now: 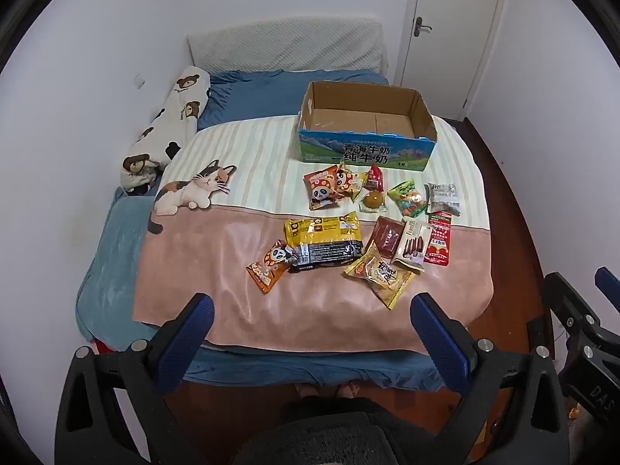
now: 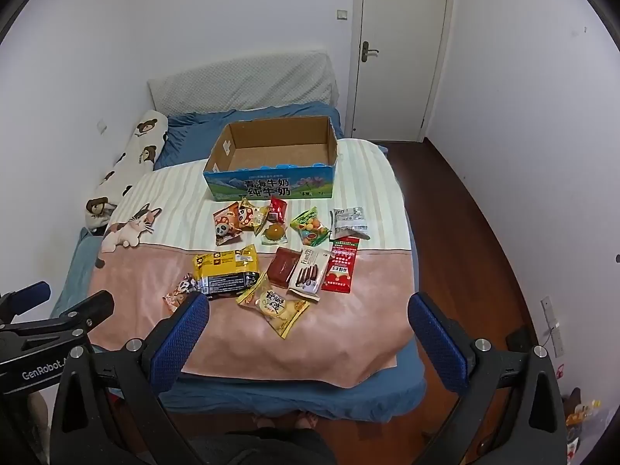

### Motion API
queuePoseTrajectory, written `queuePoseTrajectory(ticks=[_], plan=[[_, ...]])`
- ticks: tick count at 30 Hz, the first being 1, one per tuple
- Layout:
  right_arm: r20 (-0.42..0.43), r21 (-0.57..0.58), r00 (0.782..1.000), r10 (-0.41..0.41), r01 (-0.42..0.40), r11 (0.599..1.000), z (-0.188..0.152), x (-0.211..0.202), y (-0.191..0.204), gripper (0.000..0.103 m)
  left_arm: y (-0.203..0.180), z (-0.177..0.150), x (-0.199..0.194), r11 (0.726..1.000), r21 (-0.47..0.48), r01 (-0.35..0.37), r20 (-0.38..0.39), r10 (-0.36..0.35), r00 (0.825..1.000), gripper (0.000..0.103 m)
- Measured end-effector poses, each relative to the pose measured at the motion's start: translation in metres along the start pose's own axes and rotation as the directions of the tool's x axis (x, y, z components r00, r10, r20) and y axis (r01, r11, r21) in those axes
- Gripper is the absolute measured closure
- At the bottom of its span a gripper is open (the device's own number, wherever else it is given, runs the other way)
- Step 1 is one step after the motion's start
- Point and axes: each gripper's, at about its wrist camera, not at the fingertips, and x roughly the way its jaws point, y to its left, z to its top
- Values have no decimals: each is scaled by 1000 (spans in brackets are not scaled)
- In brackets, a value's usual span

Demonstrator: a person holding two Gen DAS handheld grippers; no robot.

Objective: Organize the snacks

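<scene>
Several snack packets lie on the pink and striped blanket (image 1: pixel 217 255) on a bed: a yellow and black pack (image 1: pixel 323 238), orange panda packs (image 1: pixel 323 190), a Franzzi biscuit pack (image 1: pixel 412 246), a red packet (image 1: pixel 440 238), a yellow chip bag (image 1: pixel 381 273). An empty open milk carton box (image 1: pixel 366 128) stands behind them; it also shows in the right wrist view (image 2: pixel 271 159). My left gripper (image 1: pixel 312 310) is open and empty, above the blanket's near edge. My right gripper (image 2: pixel 308 310) is open and empty, near the chip bag (image 2: pixel 275 304).
A bear-print bolster (image 1: pixel 166 131) and a grey cushion (image 1: pixel 286 44) lie at the head of the bed. A white door (image 2: pixel 399 54) is at the back right. Dark wood floor (image 2: pixel 465 232) runs along the bed's right side.
</scene>
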Motion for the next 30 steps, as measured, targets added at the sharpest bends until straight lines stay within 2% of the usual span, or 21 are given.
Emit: queuePoseTrajectory(ticks=[11, 15, 17, 30], plan=[[8, -3, 1000, -6, 6, 1000, 3, 5, 0, 0, -1, -1, -1, 1000, 0, 8, 14, -8, 1000, 0], [12, 4, 1000, -7, 7, 1000, 4, 12, -1, 0, -6, 5, -19, 1000, 5, 7, 19, -7, 1000, 0], [19, 5, 1000, -9, 9, 1000, 6, -3, -1, 0, -9, 5, -20, 1000, 9, 6, 20, -6, 1000, 0], [25, 14, 1000, -7, 6, 1000, 6, -3, -1, 0, -10, 14, -15, 1000, 6, 22, 26, -22, 999, 0]])
